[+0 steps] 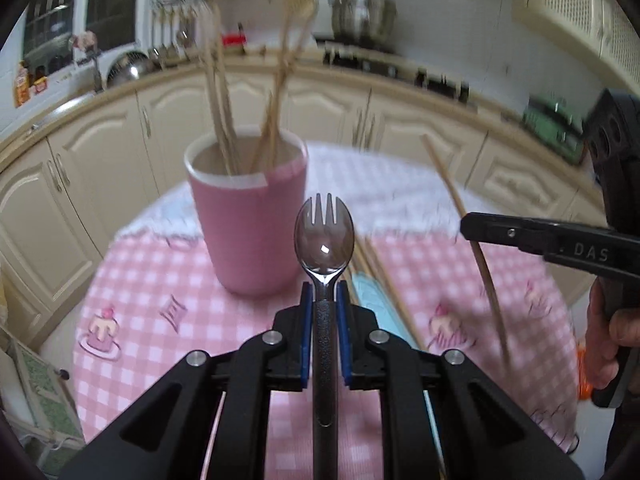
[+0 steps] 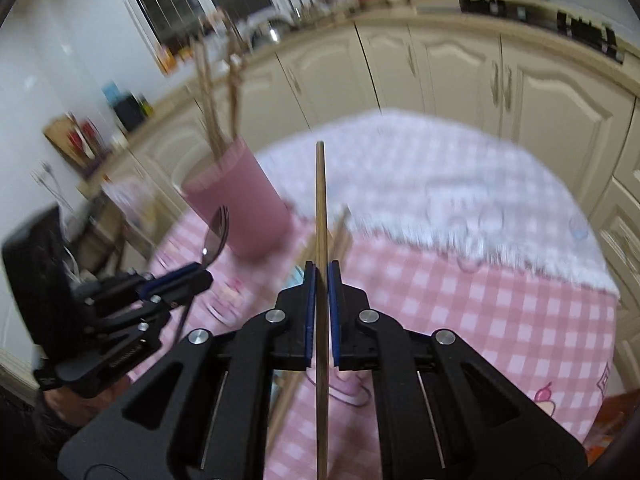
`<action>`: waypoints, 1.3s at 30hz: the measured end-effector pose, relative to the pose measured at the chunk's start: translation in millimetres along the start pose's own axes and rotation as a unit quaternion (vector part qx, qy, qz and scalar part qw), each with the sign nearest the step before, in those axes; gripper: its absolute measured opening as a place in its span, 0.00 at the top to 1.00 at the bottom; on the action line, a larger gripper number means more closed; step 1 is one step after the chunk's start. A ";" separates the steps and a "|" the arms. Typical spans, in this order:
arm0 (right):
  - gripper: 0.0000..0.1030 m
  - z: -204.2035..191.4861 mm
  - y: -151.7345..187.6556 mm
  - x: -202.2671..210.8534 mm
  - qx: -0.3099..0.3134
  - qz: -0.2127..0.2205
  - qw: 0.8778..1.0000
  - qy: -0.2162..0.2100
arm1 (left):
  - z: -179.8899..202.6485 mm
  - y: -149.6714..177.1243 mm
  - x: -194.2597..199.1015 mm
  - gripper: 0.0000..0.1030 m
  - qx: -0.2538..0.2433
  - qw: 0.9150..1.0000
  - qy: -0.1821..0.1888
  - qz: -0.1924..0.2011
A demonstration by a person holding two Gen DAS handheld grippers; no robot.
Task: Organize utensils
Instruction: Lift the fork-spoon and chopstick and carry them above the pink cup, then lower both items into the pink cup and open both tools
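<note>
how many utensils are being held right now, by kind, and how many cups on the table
Sporks held: 1, the spork in the left gripper.
Chopsticks held: 1, the chopstick in the right gripper.
Pink cups: 1, the pink cup, with blurred chopsticks standing inside, uncounted.
Total: 3

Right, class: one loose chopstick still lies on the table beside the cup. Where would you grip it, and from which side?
Grip the loose chopstick near its middle, coming from above with the jaws across its width. It lies flat on the tablecloth beside others, so only its top and thin sides are reachable.
</note>
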State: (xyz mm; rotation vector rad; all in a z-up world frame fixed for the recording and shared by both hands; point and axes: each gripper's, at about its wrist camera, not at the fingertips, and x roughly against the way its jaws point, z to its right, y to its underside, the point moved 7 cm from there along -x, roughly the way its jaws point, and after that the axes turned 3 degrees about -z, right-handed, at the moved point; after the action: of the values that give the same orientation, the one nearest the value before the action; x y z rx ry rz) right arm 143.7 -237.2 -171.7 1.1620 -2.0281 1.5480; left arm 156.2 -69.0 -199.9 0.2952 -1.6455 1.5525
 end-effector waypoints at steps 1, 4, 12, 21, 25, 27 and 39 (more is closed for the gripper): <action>0.94 -3.7 -7.1 7.7 0.000 0.018 1.000 -0.008 | -2.3 -5.3 7.5 0.90 0.006 1.000 0.000 0.019; 0.94 -13.7 -21.4 26.3 0.000 0.063 0.998 -0.029 | -8.1 -19.3 27.2 0.90 0.020 0.998 -0.002 0.066; 0.94 -46.7 -76.6 60.3 0.024 0.153 0.987 -0.053 | -26.1 -69.3 78.2 0.90 0.054 0.981 -0.012 0.183; 0.94 -90.4 -139.8 85.2 0.071 0.211 0.973 -0.060 | -45.0 -140.0 105.6 0.89 0.078 0.954 0.002 0.289; 0.94 -105.5 -162.3 90.9 0.093 0.228 0.967 -0.059 | -50.5 -167.1 103.3 0.89 0.082 0.943 0.015 0.322; 0.94 -110.6 -172.9 89.1 0.102 0.232 0.966 -0.056 | -52.7 -176.2 96.9 0.89 0.083 0.942 0.022 0.325; 0.94 -102.9 -176.0 36.5 0.101 0.191 0.975 -0.052 | -66.4 -159.4 24.1 0.89 0.092 0.956 0.036 0.276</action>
State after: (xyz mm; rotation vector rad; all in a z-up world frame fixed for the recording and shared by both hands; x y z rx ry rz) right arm 235.1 -170.8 1.8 0.9771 -2.3115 1.9518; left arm 274.6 -33.0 -77.1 -0.1435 -1.6069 2.1099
